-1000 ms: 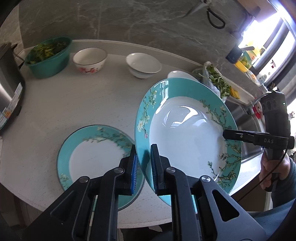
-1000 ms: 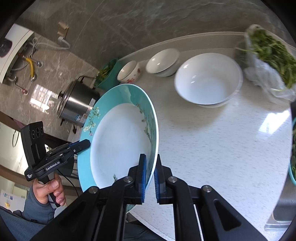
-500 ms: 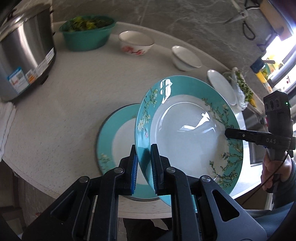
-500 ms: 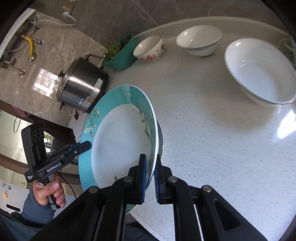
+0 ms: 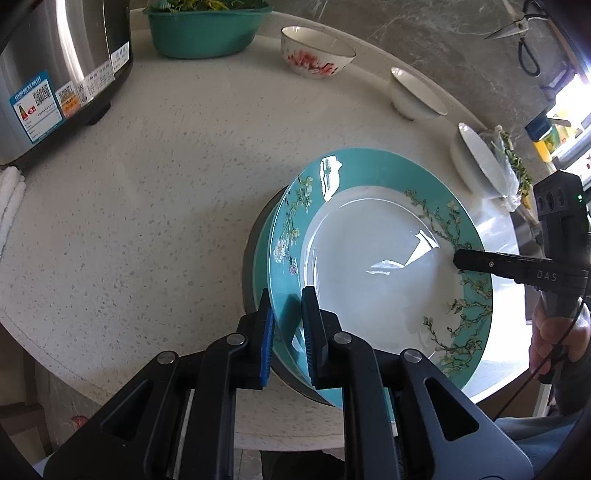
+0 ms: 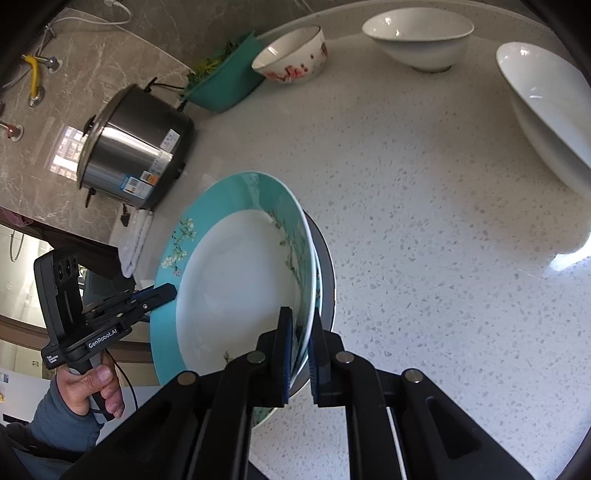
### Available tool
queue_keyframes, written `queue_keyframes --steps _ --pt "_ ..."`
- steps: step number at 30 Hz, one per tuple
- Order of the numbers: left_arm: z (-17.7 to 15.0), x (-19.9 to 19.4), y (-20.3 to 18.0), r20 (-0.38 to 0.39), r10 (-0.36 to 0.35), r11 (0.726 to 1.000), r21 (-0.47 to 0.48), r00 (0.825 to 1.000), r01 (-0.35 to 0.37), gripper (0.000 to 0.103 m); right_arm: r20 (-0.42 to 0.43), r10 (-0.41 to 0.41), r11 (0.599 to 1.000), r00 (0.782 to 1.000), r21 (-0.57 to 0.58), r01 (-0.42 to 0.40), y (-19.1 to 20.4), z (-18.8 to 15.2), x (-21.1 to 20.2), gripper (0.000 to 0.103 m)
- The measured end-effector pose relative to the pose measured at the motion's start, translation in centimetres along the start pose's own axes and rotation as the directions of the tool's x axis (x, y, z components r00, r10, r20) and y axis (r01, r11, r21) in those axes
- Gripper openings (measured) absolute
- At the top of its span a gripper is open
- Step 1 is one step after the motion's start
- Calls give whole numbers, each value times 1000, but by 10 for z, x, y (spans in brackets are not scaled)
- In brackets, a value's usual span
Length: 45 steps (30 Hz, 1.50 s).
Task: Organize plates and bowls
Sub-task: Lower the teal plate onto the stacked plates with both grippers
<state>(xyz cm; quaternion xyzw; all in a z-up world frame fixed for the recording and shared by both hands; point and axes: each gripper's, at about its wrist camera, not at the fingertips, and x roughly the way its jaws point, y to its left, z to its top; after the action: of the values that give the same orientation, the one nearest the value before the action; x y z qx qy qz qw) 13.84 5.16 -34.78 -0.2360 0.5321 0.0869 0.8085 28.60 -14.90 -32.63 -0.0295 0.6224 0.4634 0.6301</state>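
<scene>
Left tool (image 5: 287, 332) is clamped on the near rim of the teal plate (image 5: 373, 266), pads pinching the edge; right tool (image 6: 299, 354) is clamped on the opposite rim of the same plate, so both hands carry it together. Vs a sec ago: the plate was high above the surface (image 5: 155, 206) w/ the second teal plate (image 5: 260, 266) lying off to the side and fully visible. Now the carried plate has come down and across, sitting directly over that lower plate, which shows only as a thin teal crescent plus dark shadow at the left edge. Held plate is a bit tilted, and I can't tell if the two touch yet. Judgement: stacking step nearly done; what's left is prob. levelling, lowering the last bit, then letting go on both sides. Risk: rim clack or off-centre landing if released while tilted.

Containers:
- green basin (image 5: 205, 31), far end: leafy greens inside.
- floral bowl (image 5: 316, 53), next to the basin: looks empty.
- small white bowl (image 5: 415, 94): empty, apart from the others.
- large white bowl (image 6: 550, 110): empty, well apart from the plates.
- plastic bag (image 5: 513, 173) beside the large bowl: more greens.
- rice cooker (image 6: 133, 151), lid on, contents hidden.

Bowls not yet grouped.
</scene>
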Motion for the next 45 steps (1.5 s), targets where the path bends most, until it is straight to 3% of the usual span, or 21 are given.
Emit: queue_keyframes --steps 16,23,37,42,45 --pt "3 12 -10 20 31 999 40 999 -32 13 12 -98 995 995 -21 98 4 -8 5 12" --pt "-4 10 -17 48 77 995 67 996 -80 14 30 -208 973 978 -101 210 18 -11 7 16" --pt "-7 8 -17 65 98 993 60 993 -102 17 62 -396 894 916 -201 401 43 -11 16 25" --pt "-5 9 -18 70 116 990 69 991 -121 18 46 -369 919 928 -131 371 37 -9 13 25" --pt "-5 9 -20 75 134 987 78 988 -140 20 47 -383 914 923 -126 386 38 -9 14 24"
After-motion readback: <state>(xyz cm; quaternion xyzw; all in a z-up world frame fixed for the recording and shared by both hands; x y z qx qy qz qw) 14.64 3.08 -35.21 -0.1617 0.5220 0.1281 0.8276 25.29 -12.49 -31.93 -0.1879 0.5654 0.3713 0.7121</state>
